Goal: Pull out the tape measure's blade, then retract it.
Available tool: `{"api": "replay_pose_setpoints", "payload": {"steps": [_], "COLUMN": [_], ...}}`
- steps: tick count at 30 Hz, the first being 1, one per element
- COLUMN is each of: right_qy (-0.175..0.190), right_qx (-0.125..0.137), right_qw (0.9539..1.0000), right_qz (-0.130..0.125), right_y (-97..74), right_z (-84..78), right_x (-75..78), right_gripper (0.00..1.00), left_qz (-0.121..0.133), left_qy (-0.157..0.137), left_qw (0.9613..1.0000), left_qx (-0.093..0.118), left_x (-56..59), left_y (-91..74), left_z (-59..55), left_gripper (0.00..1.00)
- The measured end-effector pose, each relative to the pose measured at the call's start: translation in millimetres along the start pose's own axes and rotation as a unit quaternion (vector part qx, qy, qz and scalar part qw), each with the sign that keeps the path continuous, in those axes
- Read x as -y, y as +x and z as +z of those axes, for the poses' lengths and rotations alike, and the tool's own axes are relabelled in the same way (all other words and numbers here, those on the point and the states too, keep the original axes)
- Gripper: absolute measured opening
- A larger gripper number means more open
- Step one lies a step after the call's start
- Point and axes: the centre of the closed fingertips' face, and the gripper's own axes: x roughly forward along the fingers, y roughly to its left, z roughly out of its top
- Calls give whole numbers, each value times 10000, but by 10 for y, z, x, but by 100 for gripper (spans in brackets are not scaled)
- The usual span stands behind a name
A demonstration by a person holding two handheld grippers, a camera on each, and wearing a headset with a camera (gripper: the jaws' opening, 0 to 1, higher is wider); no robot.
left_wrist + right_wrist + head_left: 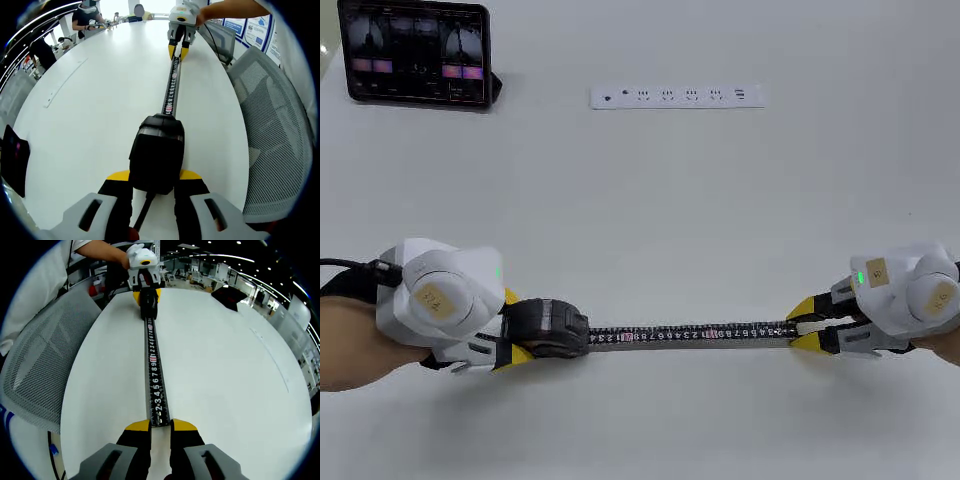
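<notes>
On table (670,200), left hand-held gripper (513,326) clamped on tape measure case (548,327), blade (690,333) out, right hand-held gripper (804,325) pinching its tip

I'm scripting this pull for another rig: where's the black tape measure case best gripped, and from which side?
Clamp the black tape measure case across its two flat sides, coming from the rear, opposite the mouth where the dark numbered blade exits. It stands upright on the white table, leaving both faces free, as the left gripper holds it.
</notes>
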Motion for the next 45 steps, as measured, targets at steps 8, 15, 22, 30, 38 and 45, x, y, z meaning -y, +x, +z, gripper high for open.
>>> {"api": "replay_pose_setpoints", "payload": {"steps": [8, 15, 22, 30, 38, 45], "right_qy": [-31, -39, -11, 155, 353, 377], "right_qx": [-131, -204, -207, -160, -23, -19], "right_qw": [9999, 9998, 9998, 9997, 9994, 9993], "right_qz": [41, 73, 82, 59, -31, -35], "right_y": [9, 16, 22, 28, 2, 5], "right_z": [-4, -8, 2, 33, 83, 86], "right_x": [-2, -10, -18, -38, -8, -14], "right_gripper": [11, 12, 13, 16, 16, 17], "left_qz": [1, -34, -37, -1, -10, 17], "left_qy": [-122, -153, -166, -176, -210, -187], "left_qw": [9999, 9999, 9998, 9998, 9997, 9998], "left_qx": [76, 67, 51, 55, 95, 84], "left_x": [-3, -7, 2, 3, 23, 13], "left_y": [-3, -2, -2, 6, 20, 11], "left_z": [2, 6, 10, 9, 53, 42], "left_gripper": [28, 28, 28, 29, 32, 33]}}
